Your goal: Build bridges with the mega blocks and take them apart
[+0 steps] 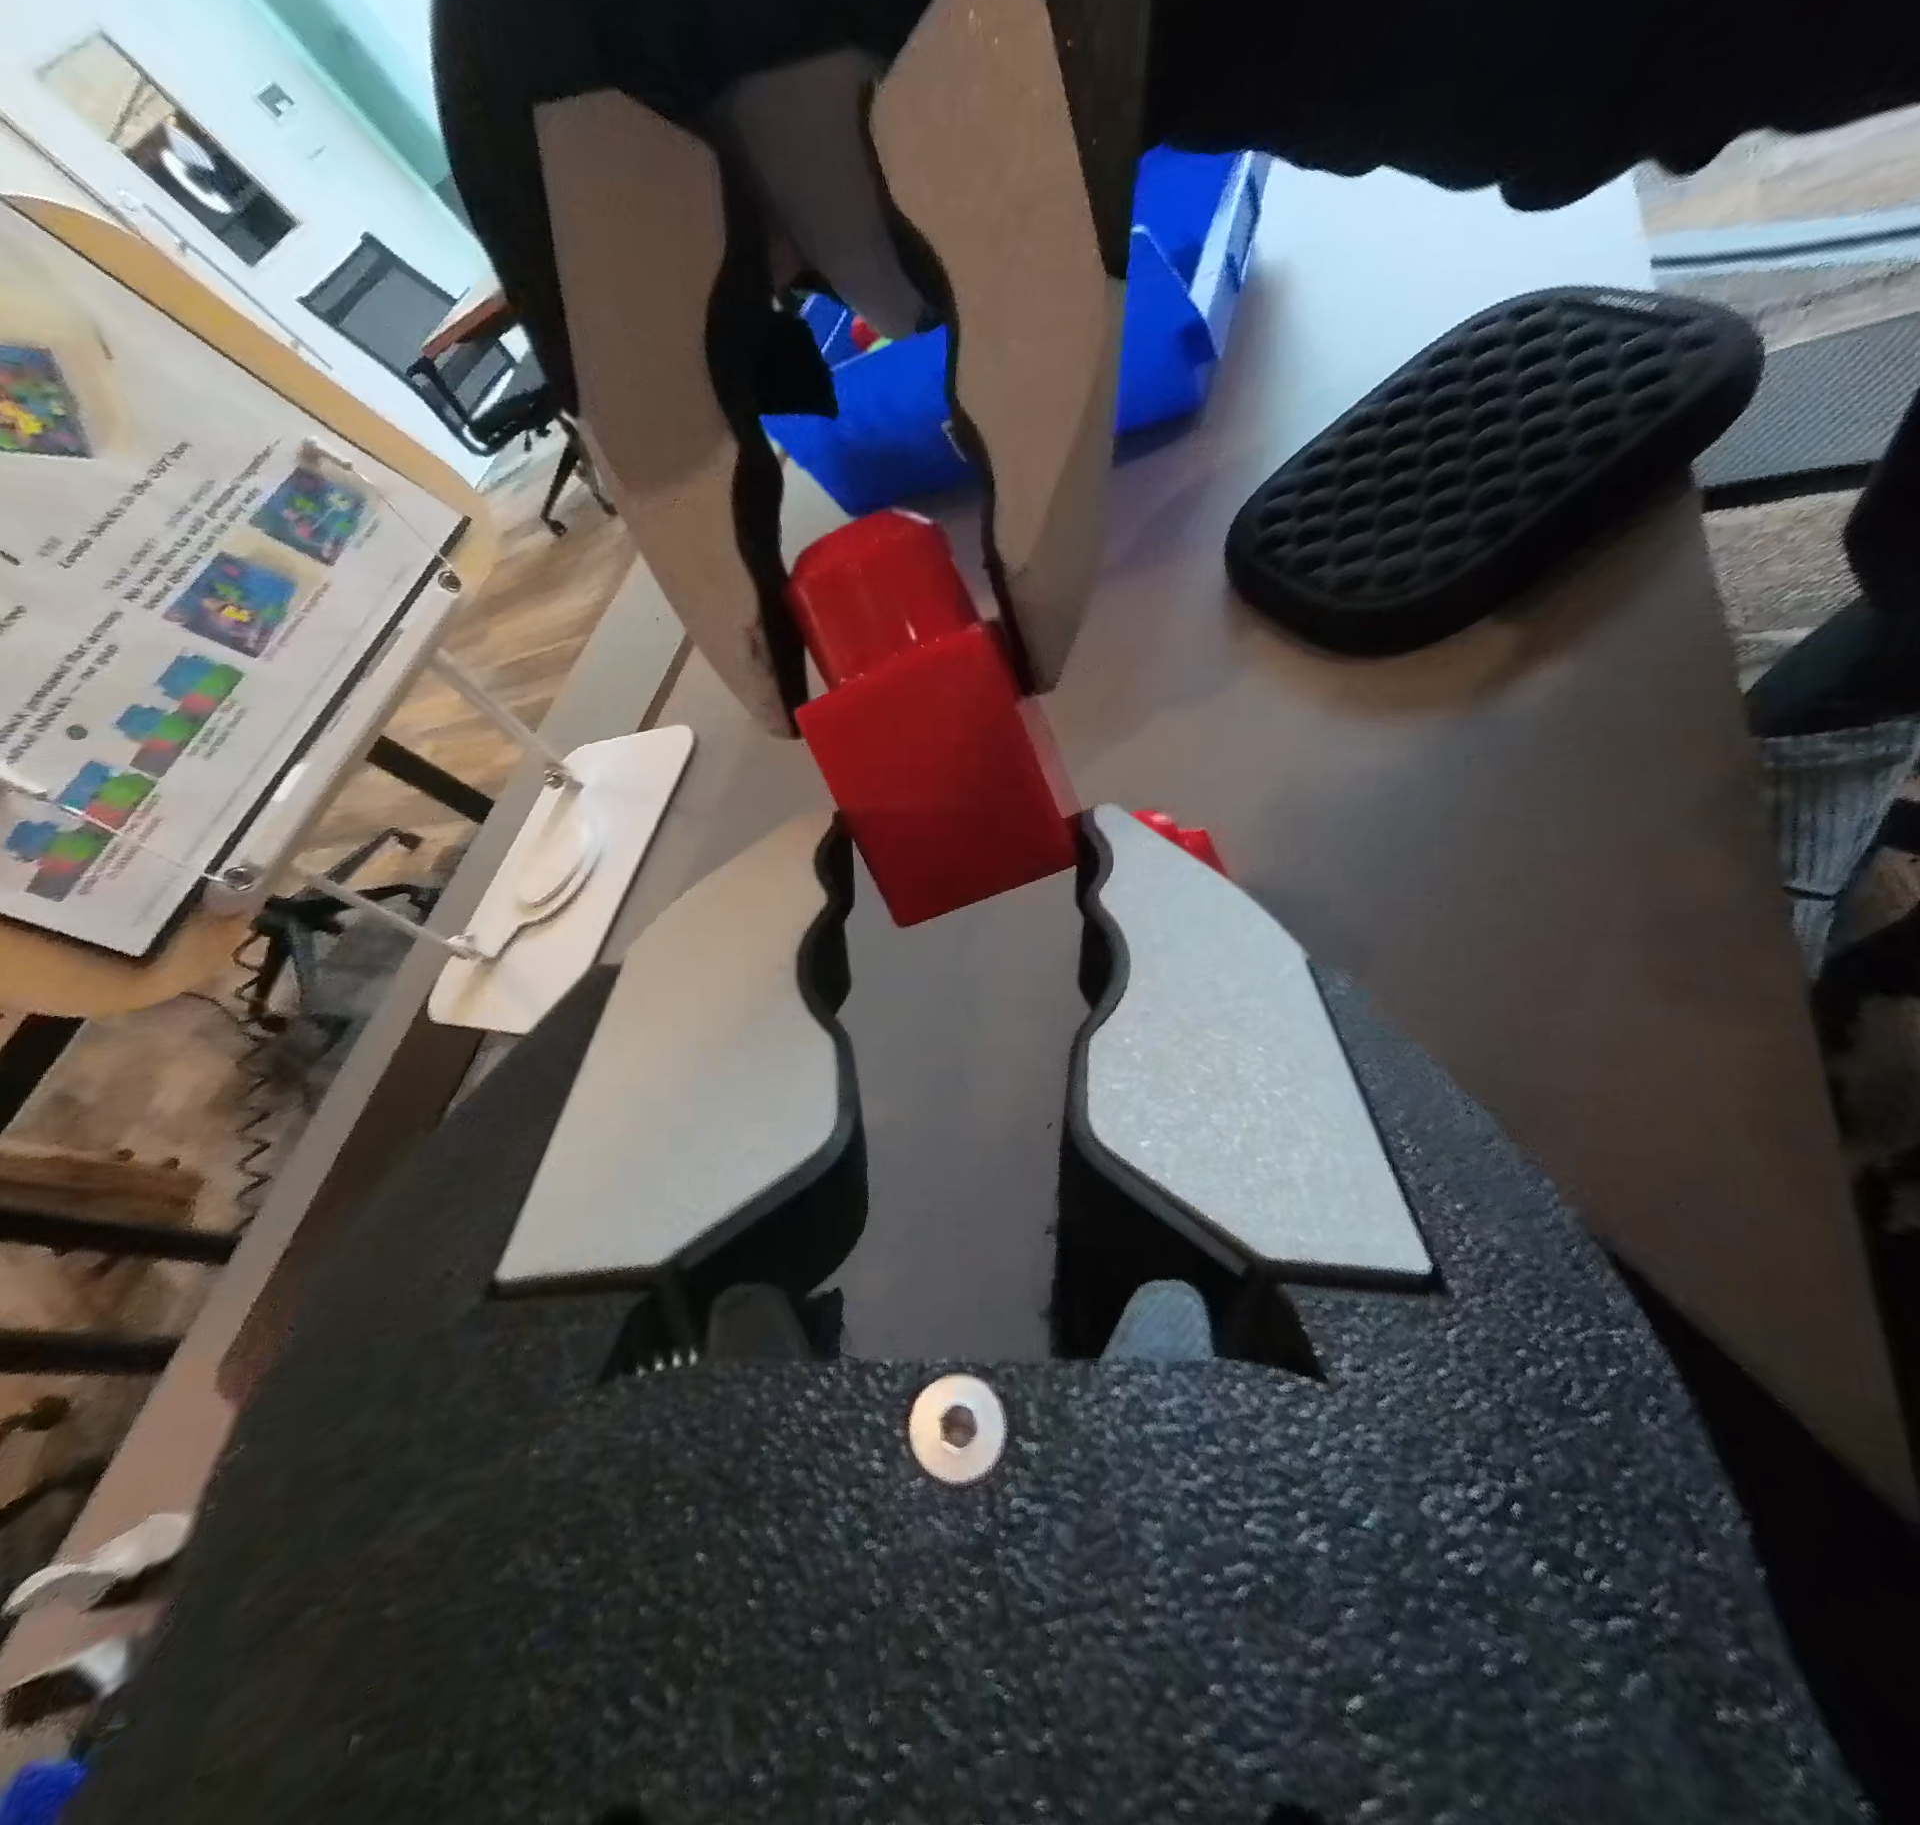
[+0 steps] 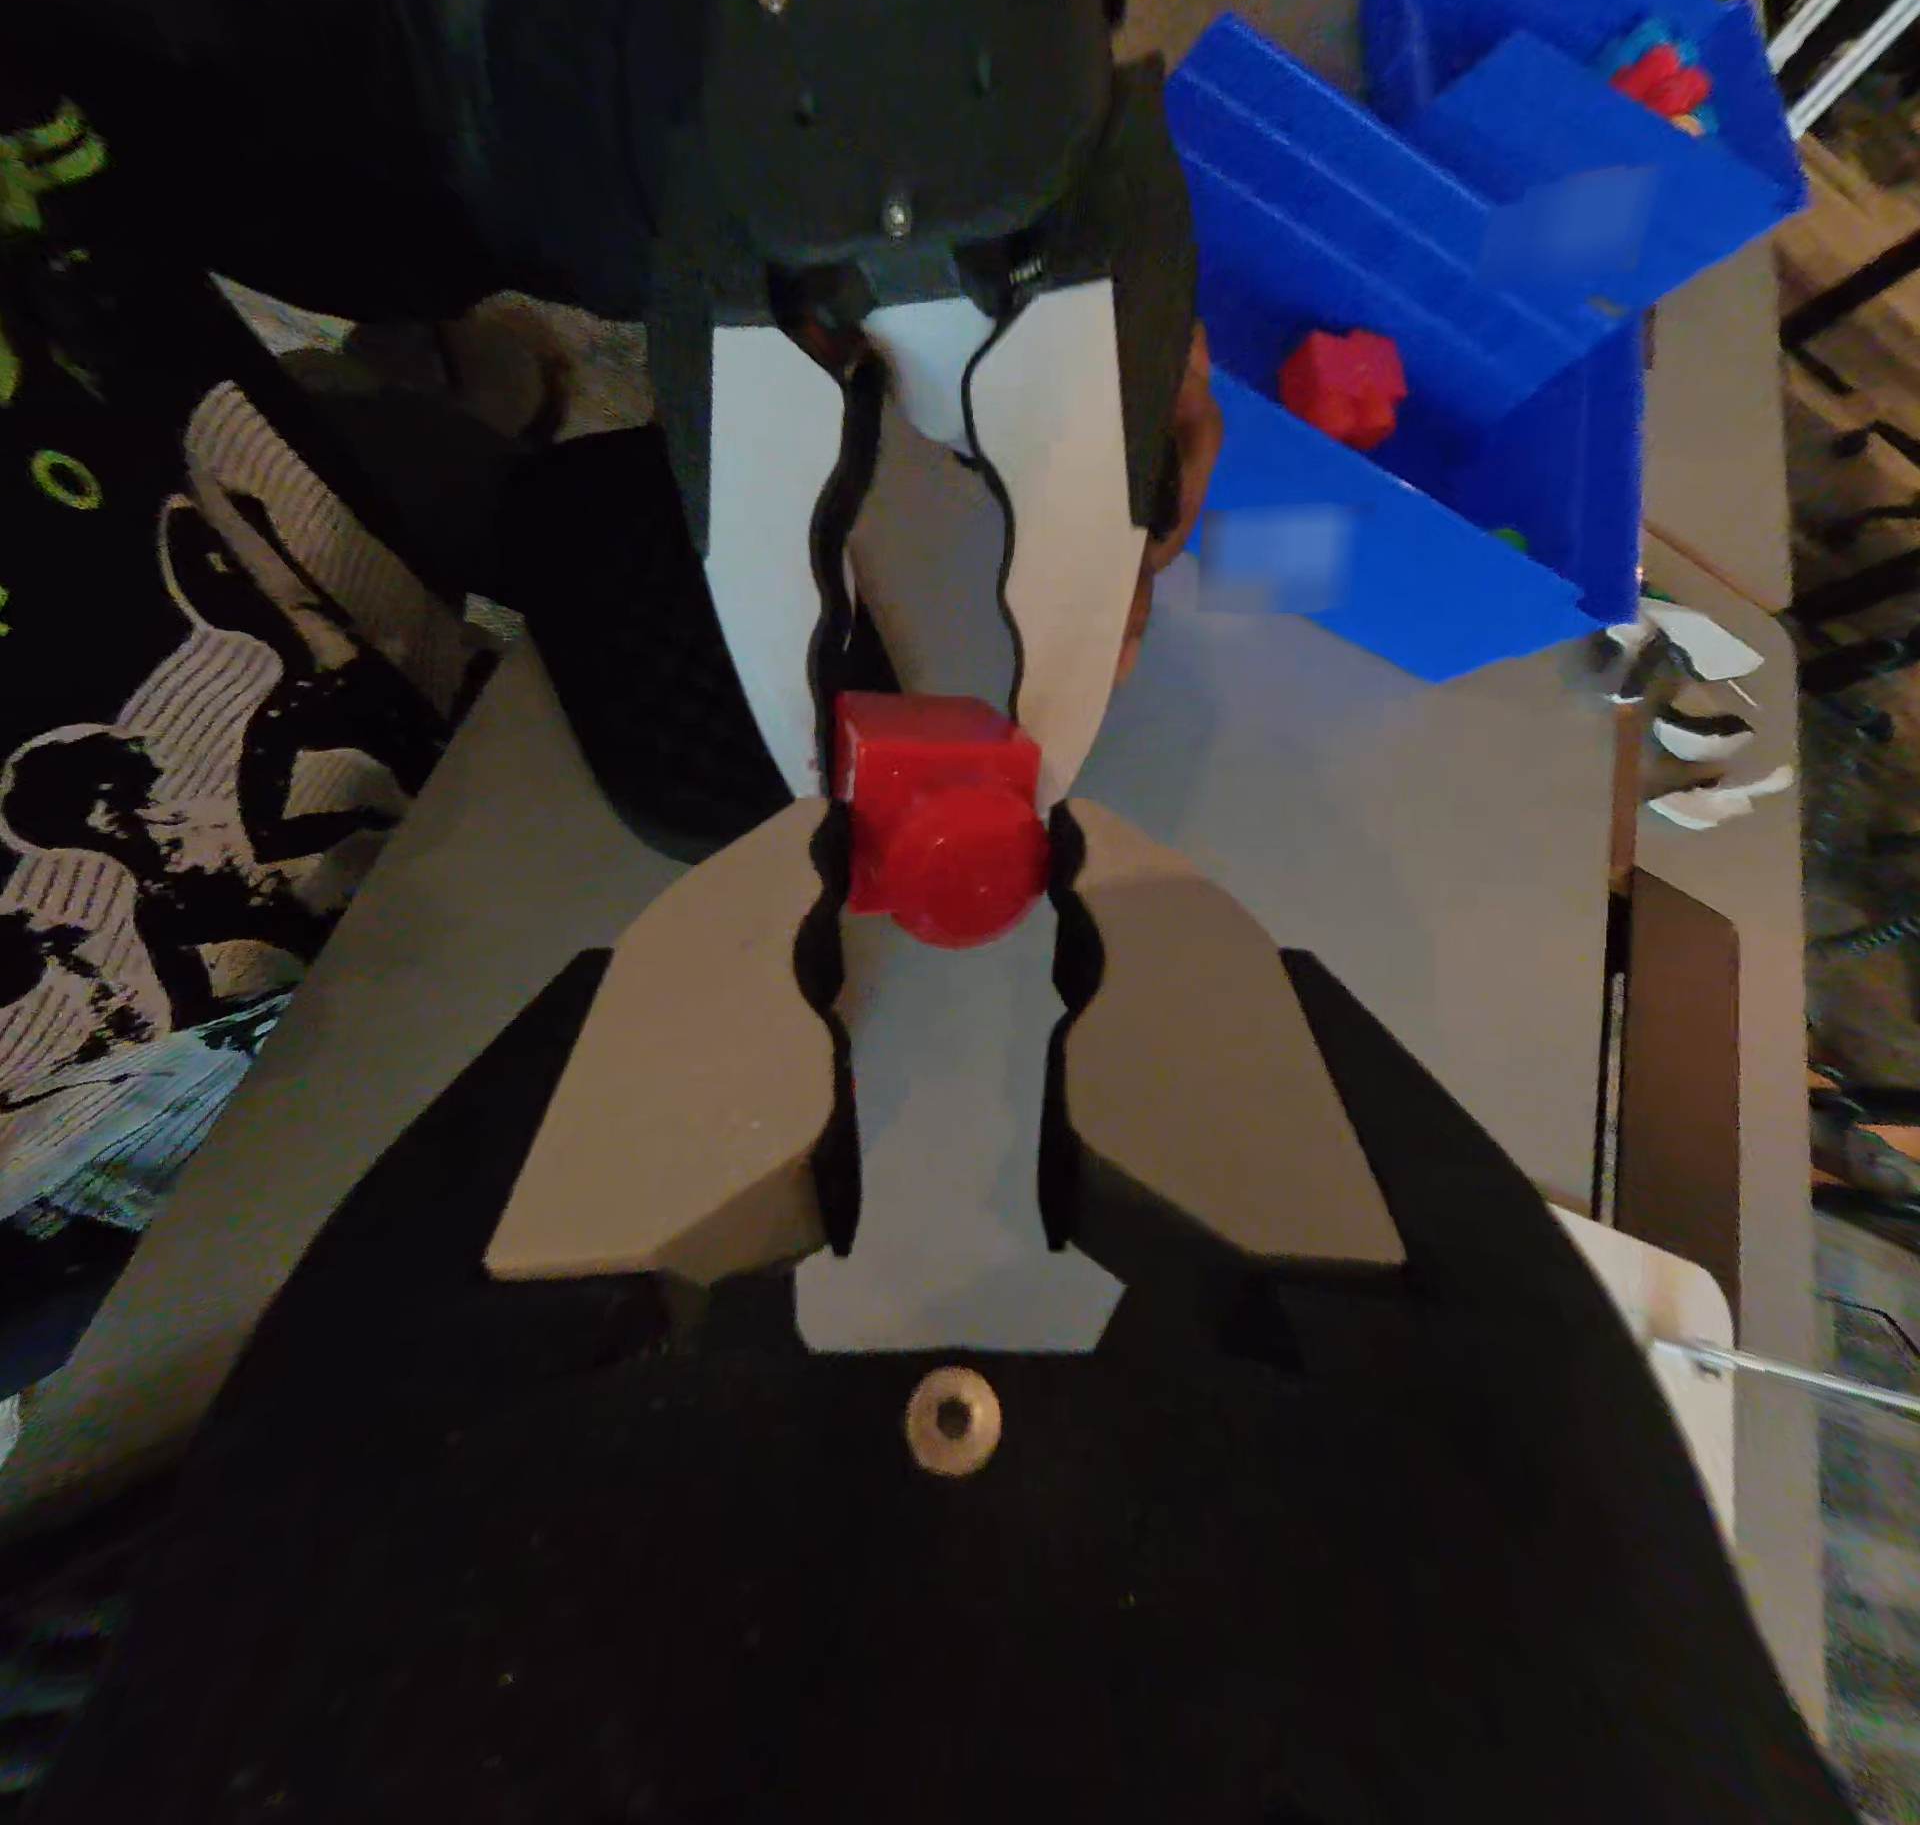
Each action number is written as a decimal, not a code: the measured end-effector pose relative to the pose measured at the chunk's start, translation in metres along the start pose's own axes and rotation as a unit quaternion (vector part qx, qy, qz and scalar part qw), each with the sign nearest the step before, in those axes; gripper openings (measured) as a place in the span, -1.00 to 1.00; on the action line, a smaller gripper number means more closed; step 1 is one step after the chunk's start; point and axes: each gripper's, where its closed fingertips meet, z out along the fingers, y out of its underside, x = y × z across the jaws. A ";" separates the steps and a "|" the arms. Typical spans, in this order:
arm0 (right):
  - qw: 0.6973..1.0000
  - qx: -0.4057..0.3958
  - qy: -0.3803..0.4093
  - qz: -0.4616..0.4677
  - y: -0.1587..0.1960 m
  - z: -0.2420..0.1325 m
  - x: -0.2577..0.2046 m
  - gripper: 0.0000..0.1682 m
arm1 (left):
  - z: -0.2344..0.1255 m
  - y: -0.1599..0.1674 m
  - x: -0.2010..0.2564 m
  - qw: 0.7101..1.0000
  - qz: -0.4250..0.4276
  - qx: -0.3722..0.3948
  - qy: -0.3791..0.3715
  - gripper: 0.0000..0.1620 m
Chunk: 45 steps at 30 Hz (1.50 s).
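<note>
Gripping one red block (image 1: 935, 736) from both ends, both grippers (image 1: 961, 825) (image 2: 940, 840) seem mid-handover; one must release next.

2 grippers (image 1: 961, 830) (image 2: 945, 840). 1 red block (image 1: 935, 767) betw. them. 2 blue bins (image 2: 1455, 248) beyond that block, w/ 2+ red blocks (image 2: 1342, 399) inside. 1 black pad (image 1: 1486, 466) right of bins.

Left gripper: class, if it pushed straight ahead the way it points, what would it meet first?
The left gripper already grips the red block; straight beyond it, the right gripper holds the block's far end.
</note>
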 end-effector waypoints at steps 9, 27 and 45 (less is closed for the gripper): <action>0.987 -0.150 0.022 0.047 0.058 -0.017 -0.018 -0.58 | 0.001 0.023 0.010 0.992 -0.124 0.003 0.003 -0.34; 0.923 -0.357 -0.006 0.145 0.168 0.023 -0.059 -0.58 | -0.038 0.066 0.020 0.973 -0.223 -0.002 -0.054 -0.37; 0.929 -0.338 -0.015 0.151 0.169 0.035 -0.064 -0.58 | -0.043 0.073 0.015 0.973 -0.220 -0.014 -0.069 -0.37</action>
